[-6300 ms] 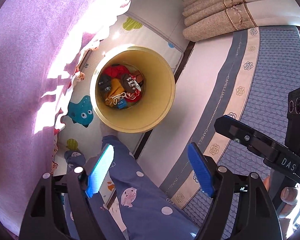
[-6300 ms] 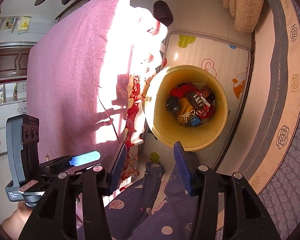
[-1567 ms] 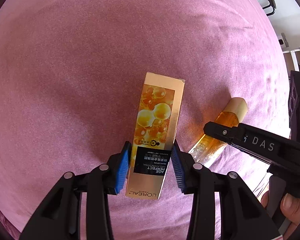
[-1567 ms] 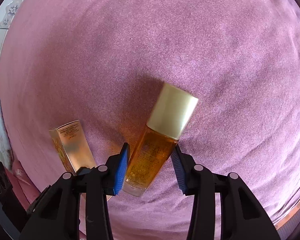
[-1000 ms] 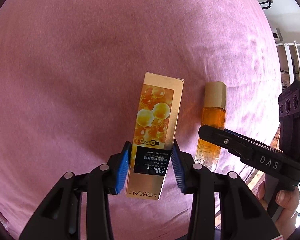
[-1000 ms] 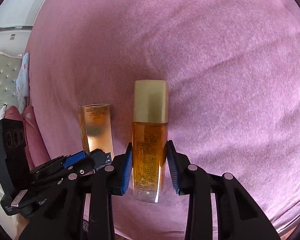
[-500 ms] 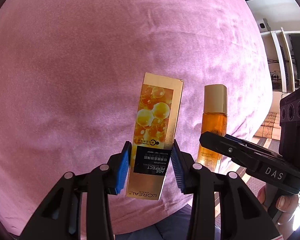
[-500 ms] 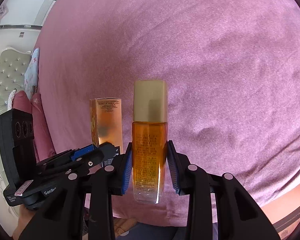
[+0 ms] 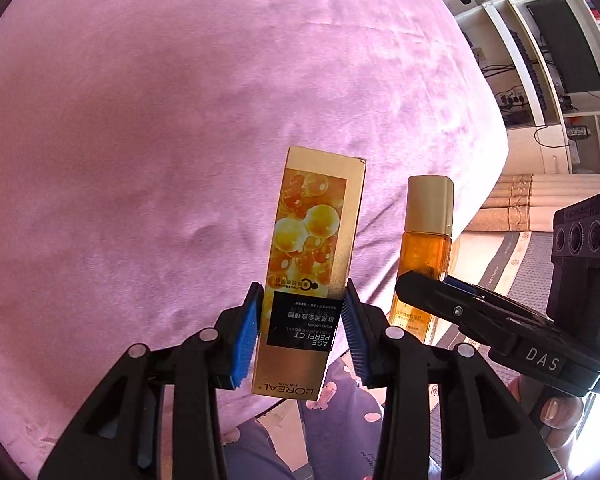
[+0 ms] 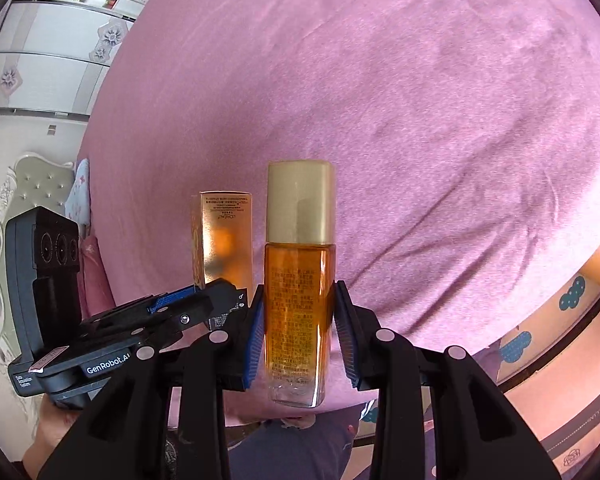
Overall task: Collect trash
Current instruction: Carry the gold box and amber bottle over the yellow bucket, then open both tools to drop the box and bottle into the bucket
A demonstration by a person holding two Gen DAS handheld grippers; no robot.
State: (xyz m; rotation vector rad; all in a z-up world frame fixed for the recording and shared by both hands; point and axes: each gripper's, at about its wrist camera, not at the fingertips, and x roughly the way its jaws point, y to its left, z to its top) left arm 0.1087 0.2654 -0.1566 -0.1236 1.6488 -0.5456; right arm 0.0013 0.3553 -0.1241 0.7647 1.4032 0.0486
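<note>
While my left gripper [image 9: 302, 334] pinches the gold carton [image 9: 308, 276] at frame centre, my right gripper [image 10: 299, 338] clamps the amber bottle [image 10: 299, 280]. Both have risen off the pink bedspread [image 9: 140, 120]; floor now shows lower right.

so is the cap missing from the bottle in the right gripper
No, the amber bottle held in the right gripper has its gold cap on top.
</note>
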